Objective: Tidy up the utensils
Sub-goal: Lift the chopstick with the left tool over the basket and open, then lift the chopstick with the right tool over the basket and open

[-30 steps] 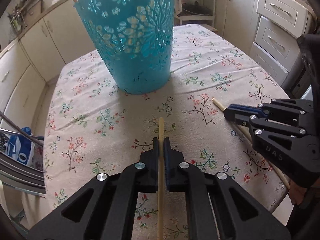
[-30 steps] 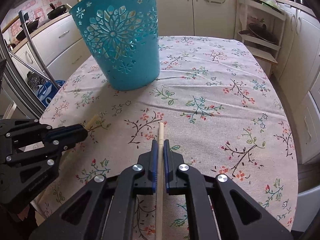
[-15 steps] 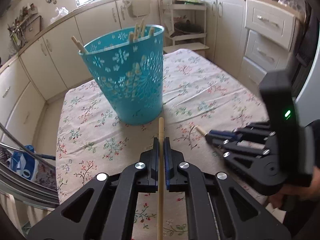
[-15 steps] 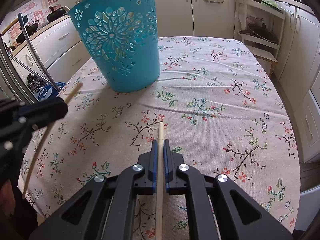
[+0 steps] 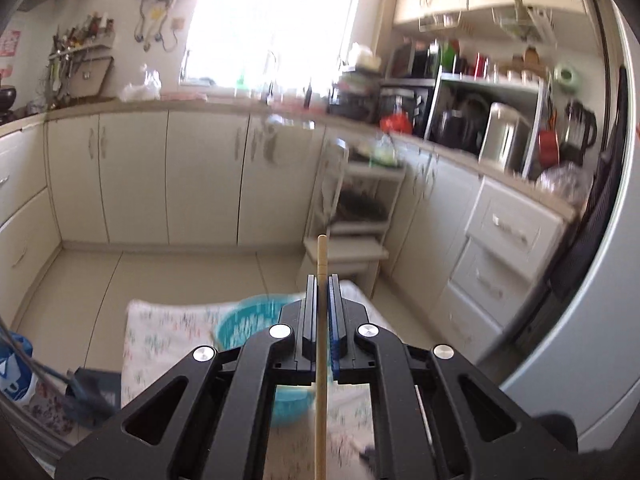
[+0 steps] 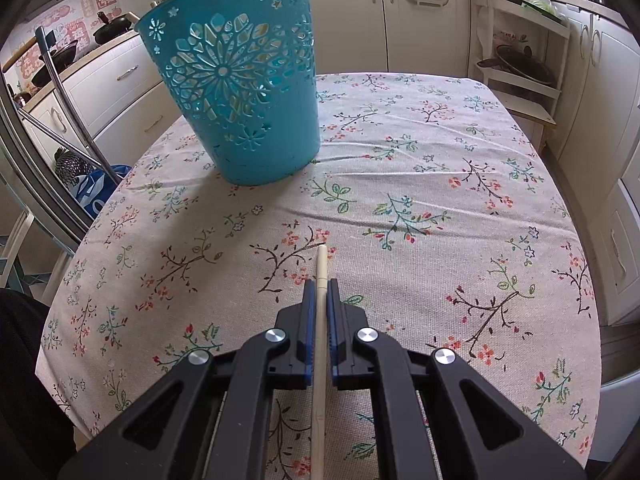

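My left gripper (image 5: 321,284) is shut on a wooden chopstick (image 5: 321,264) and is raised high above the table, well over the teal cut-out basket (image 5: 248,320), which shows blurred below it. My right gripper (image 6: 319,286) is shut on a second wooden chopstick (image 6: 321,264) and sits low over the floral tablecloth (image 6: 440,184). The teal basket (image 6: 240,80) stands upright at the far left of the table in the right wrist view, with utensil ends showing at its rim. The left gripper is out of the right wrist view.
Kitchen cabinets (image 5: 200,176) and a white shelf rack (image 5: 356,216) stand beyond the table. A metal chair frame (image 6: 60,92) and a blue bag (image 6: 96,192) are off the table's left edge. Drawers (image 6: 624,240) are on the right.
My left gripper has risen steeply with its chopstick, from table level to high above the basket, and left the right wrist view. My right gripper has stayed almost still.
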Demonstrator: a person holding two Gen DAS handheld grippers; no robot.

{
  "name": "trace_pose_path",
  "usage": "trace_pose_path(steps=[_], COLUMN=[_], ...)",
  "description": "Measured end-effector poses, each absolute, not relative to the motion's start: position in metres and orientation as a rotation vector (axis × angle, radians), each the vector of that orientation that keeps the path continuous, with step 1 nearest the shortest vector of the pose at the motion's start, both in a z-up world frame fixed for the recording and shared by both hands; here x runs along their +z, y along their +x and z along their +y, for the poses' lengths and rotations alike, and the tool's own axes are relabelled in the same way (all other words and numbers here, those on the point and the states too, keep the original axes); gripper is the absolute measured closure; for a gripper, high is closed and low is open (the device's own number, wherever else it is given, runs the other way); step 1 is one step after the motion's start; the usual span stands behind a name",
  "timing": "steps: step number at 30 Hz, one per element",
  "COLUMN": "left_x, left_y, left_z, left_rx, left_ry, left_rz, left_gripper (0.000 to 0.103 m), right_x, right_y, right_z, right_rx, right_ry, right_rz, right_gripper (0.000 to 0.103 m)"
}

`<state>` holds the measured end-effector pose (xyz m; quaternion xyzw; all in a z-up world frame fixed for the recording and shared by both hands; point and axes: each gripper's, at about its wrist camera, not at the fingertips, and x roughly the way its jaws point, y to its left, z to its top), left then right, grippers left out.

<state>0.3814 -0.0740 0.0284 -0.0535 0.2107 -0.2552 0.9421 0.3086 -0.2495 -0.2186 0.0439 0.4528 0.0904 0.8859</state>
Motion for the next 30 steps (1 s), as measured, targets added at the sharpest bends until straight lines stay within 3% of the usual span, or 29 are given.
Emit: trace_pose_path(steps=[10,26,29,30], left_x=[0.045,-0.037,-0.041,-0.041], left_y=[0.457,0.476,0.464,0.458], left_z=[-0.098,-0.094,-0.091,-0.090], left_rx=[-0.378,-0.276,-0.290,-0.294], left_ry=[-0.187,-0.157,-0.133,-0.123], left_rz=[0.238,0.429,0.461,0.468], left_gripper=[0.098,0.098,0.090,0.079], right_x=[-0.219,-0.218,-0.218,-0.218], right_y=[0.309,0.308,0.307,0.307], right_z=[-0.252,-0.244,-0.241,-0.240], right_rx=[0.196,0.189,0.185,0.185], right_ry=[0.107,0.036,-0.003,-0.010], right_rz=[0.943,0.943,0.936,0.934], right_gripper=[0.096,0.096,0.096,0.096])
